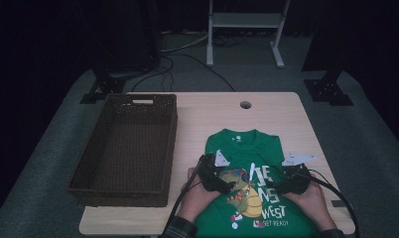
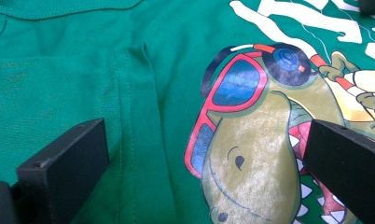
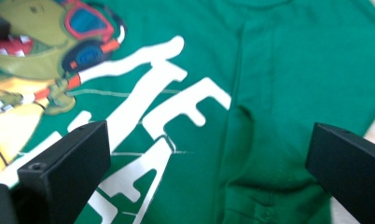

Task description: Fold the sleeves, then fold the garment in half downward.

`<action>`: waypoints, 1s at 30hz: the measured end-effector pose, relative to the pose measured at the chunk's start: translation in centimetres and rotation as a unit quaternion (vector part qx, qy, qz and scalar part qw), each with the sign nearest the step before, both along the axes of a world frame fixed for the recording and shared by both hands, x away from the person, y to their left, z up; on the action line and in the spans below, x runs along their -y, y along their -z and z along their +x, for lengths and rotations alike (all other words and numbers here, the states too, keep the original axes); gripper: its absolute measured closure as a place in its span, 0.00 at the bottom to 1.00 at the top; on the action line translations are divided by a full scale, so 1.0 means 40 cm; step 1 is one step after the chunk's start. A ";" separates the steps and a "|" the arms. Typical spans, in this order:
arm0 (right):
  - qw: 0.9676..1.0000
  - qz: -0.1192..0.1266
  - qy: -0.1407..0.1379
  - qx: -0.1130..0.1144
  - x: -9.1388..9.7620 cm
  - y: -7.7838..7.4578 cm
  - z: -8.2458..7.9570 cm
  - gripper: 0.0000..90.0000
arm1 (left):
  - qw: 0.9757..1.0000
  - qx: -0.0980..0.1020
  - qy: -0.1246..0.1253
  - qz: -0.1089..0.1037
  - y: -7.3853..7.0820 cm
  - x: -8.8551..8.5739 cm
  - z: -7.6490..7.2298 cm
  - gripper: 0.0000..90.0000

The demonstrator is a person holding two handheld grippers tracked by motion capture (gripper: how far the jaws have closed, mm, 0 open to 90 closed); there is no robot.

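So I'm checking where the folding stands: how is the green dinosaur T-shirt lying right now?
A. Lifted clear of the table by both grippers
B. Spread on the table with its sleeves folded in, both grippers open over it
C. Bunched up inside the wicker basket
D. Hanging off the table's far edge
B: the green dinosaur T-shirt lies flat on the table beside the wicker basket, sleeves tucked in, with the left gripper and right gripper open above it.

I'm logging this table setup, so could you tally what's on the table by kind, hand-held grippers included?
Green T-shirt: 1
Brown wicker basket: 1
Grippers: 2, left gripper and right gripper, both open over the shirt
Total: 4
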State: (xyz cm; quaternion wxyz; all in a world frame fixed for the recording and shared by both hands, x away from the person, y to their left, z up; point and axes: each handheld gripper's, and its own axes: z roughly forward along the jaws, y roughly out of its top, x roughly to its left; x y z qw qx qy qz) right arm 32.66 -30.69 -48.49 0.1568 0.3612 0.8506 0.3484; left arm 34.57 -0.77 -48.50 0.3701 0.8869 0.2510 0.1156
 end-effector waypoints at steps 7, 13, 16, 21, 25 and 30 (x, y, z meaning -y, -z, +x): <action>1.000 0.005 -0.001 -0.004 0.001 0.005 0.000 0.00 | 1.000 0.000 0.000 0.000 0.000 0.000 0.000 0.00; 1.000 0.005 -0.001 -0.004 0.001 0.005 -0.001 0.00 | 1.000 0.000 0.000 0.001 0.000 -0.001 -0.003 0.00; 1.000 0.006 -0.002 -0.003 0.001 0.006 -0.009 0.00 | 1.000 0.000 0.001 0.000 0.000 -0.002 -0.010 0.00; 1.000 0.006 -0.003 -0.004 0.002 0.006 -0.030 0.00 | 1.000 0.000 0.003 0.001 0.000 -0.003 -0.028 0.00; 1.000 0.006 -0.002 -0.004 0.002 0.006 -0.045 0.00 | 1.000 0.000 0.002 0.000 0.001 -0.003 -0.044 0.00; 1.000 0.006 0.001 -0.004 0.002 0.006 -0.077 0.00 | 1.000 0.000 0.005 0.001 0.001 -0.003 -0.074 0.00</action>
